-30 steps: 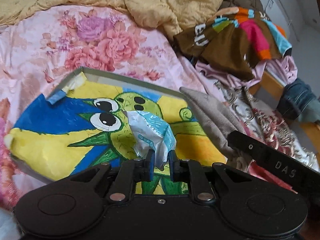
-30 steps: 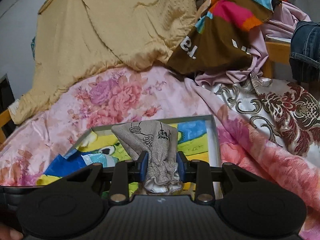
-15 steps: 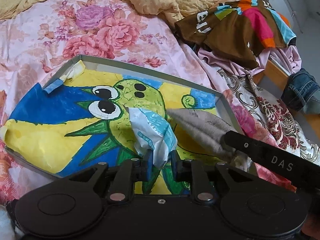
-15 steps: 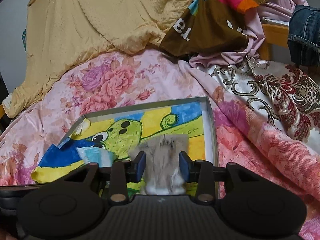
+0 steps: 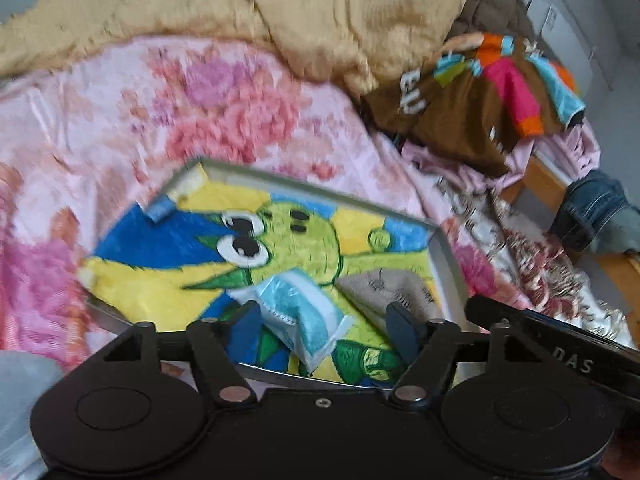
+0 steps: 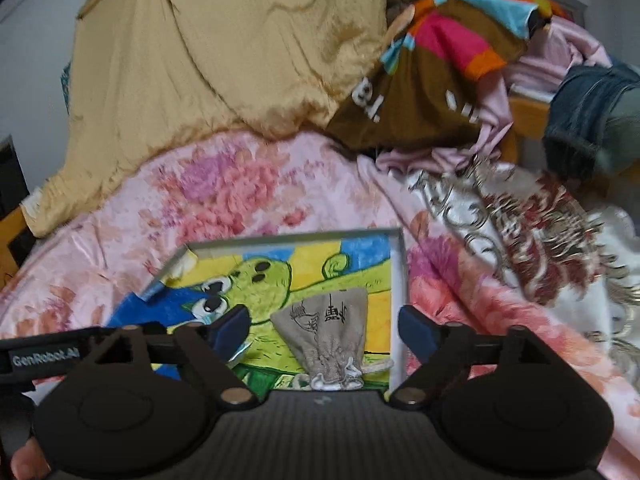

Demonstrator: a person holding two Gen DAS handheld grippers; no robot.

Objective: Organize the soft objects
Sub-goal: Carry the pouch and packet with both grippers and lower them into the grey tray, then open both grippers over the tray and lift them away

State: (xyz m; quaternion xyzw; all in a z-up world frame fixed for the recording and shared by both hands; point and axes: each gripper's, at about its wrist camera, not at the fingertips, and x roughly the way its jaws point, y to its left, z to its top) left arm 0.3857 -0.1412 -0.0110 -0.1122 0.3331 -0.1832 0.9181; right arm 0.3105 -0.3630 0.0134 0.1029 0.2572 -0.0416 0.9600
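A shallow grey tray (image 5: 448, 256) with a green cartoon drawing lies on the floral bedspread; it also shows in the right wrist view (image 6: 398, 264). A light blue and white soft packet (image 5: 304, 312) lies in it, between the spread fingers of my open left gripper (image 5: 326, 326). A beige drawstring pouch (image 6: 332, 332) with dark printing lies in the tray to the packet's right, also seen in the left wrist view (image 5: 392, 286). My right gripper (image 6: 324, 326) is open and empty just behind the pouch.
A yellow quilt (image 6: 224, 60) is heaped at the back. A brown multicoloured garment (image 6: 432, 68), pink cloth (image 6: 560, 60) and jeans (image 6: 588, 112) pile at the right. A red and cream patterned cloth (image 6: 520, 216) lies right of the tray.
Both grippers opened and pulled back. The left let go of the blue packet and the right let go of the beige pouch; both now lie in the tray.
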